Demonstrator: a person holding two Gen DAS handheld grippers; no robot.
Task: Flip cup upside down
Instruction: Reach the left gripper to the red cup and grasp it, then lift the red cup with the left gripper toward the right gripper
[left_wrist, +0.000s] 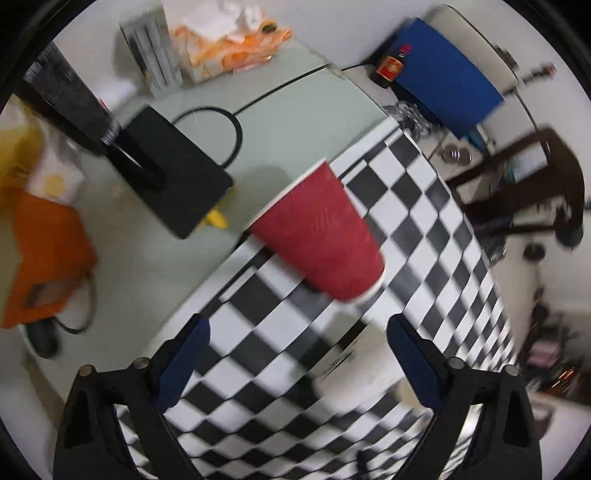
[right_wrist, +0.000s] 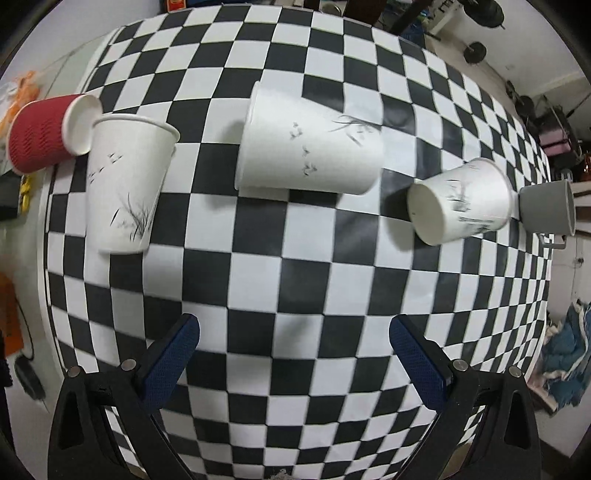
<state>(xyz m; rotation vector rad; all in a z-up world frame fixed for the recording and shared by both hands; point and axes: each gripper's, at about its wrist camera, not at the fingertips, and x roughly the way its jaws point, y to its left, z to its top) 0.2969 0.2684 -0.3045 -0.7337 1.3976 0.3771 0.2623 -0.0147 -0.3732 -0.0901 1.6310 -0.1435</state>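
Note:
A red ribbed paper cup (left_wrist: 319, 234) stands upside down at the edge of the checkered cloth (left_wrist: 295, 387), ahead of my open, empty left gripper (left_wrist: 297, 325). In the right wrist view it (right_wrist: 40, 134) is at the far left, base facing me. Three white paper cups share the cloth: one upright at left (right_wrist: 125, 184), one upside down in the middle (right_wrist: 306, 147), one upside down at right (right_wrist: 461, 201). A grey cup (right_wrist: 546, 206) stands beyond it. My right gripper (right_wrist: 293, 328) is open and empty, well short of the cups.
Off the cloth in the left wrist view lie a black box (left_wrist: 173, 173) with a cable, an orange bag (left_wrist: 44, 258), a tissue pack (left_wrist: 229, 44) and a blue box (left_wrist: 443, 70). A dark chair (left_wrist: 524, 181) stands past the table's edge.

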